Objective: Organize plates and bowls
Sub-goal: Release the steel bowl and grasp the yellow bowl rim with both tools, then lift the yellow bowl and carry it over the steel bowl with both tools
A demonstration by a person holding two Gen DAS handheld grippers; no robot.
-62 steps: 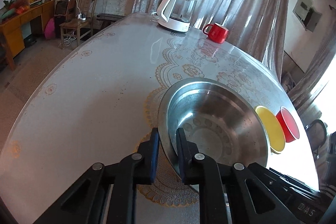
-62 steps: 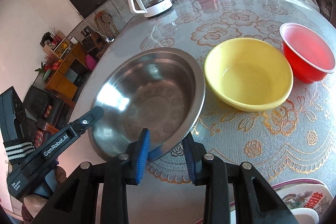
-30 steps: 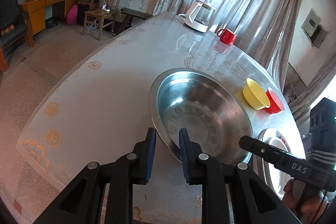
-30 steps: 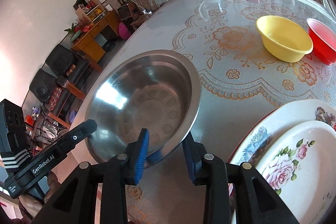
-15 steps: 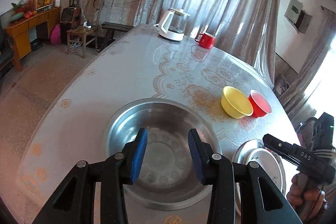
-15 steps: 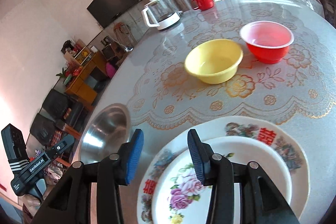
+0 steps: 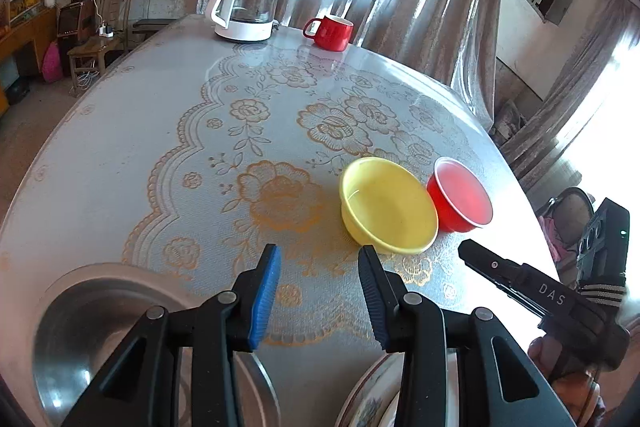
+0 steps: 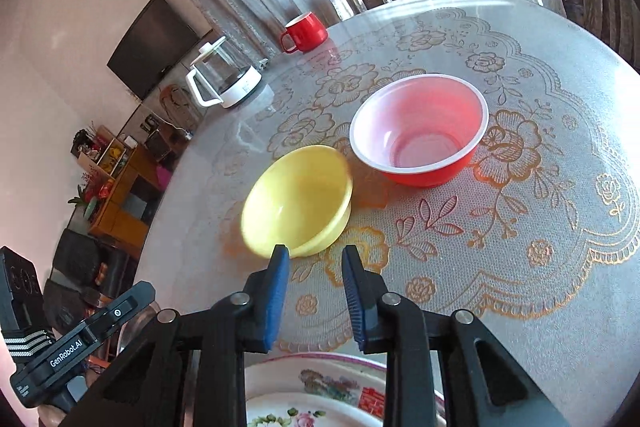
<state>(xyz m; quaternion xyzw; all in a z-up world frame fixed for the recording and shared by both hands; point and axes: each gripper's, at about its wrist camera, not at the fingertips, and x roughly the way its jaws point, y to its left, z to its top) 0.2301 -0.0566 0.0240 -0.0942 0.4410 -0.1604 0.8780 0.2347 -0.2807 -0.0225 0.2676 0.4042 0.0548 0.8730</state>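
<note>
Above the table [image 7: 120, 131], my left tongs [image 7: 318, 267] stand apart and empty; right tongs [image 8: 315, 269] are closing on nothing near the yellow bowl [image 8: 296, 203].

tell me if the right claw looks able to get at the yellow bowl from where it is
Probably yes. The right claw holds nothing, its jaws closing on air, and the yellow bowl sits just beyond its tips with only bare tablecloth between. The red bowl stands off to the side, out of the way.

Round table [image 7: 120, 131] under a gold-flowered lace cover: glass kettle [image 7: 250, 7] and red mug [image 7: 332, 33] at the far edge; yellow bowl [image 7: 388, 205] touching red bowl [image 7: 460, 201]; steel basin [image 7: 100, 343] and flowered plates [image 8: 316, 391] at the near edge
</note>
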